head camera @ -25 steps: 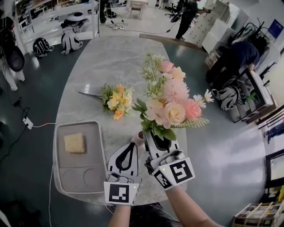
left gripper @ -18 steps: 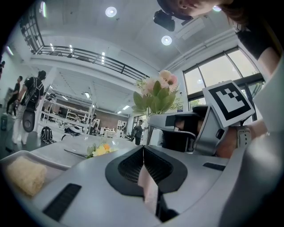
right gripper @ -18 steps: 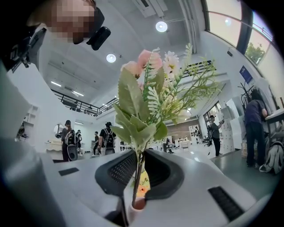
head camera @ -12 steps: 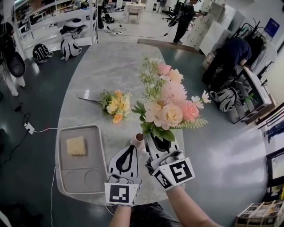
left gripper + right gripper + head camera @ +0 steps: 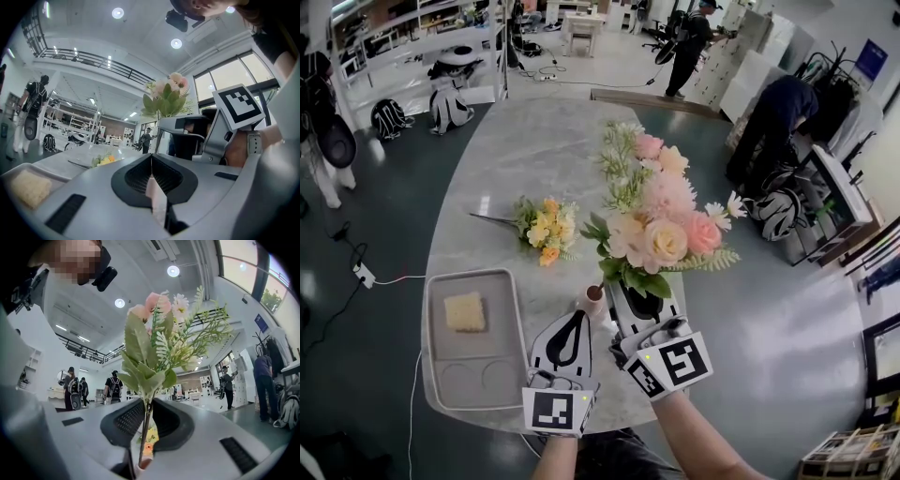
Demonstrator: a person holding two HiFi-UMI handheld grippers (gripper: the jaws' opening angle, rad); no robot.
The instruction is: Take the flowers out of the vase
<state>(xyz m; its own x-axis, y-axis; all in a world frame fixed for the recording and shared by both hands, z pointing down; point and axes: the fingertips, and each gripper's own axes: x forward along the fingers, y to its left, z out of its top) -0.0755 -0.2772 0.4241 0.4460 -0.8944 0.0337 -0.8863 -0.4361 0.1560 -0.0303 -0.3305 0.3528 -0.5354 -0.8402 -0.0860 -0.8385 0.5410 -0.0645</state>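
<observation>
The left gripper [image 5: 581, 316] holds the small pink vase [image 5: 593, 298], and its jaws are pressed tight on the vase's sides. Just right of the vase, the right gripper [image 5: 623, 292] holds the flowers [image 5: 661, 230] by a thin stem [image 5: 144, 427], with its jaws narrow and closed on it. The pink and cream flowers stand up tall above the vase. The low end of the stem is at the vase's mouth, and I cannot tell if it is in or just out. Past the vase, a yellow bunch [image 5: 546, 223] lies flat on the gray tabletop [image 5: 534, 150]. Left of the vase is a gray tray [image 5: 473, 375] with a yellow sponge [image 5: 465, 310] in it.
</observation>
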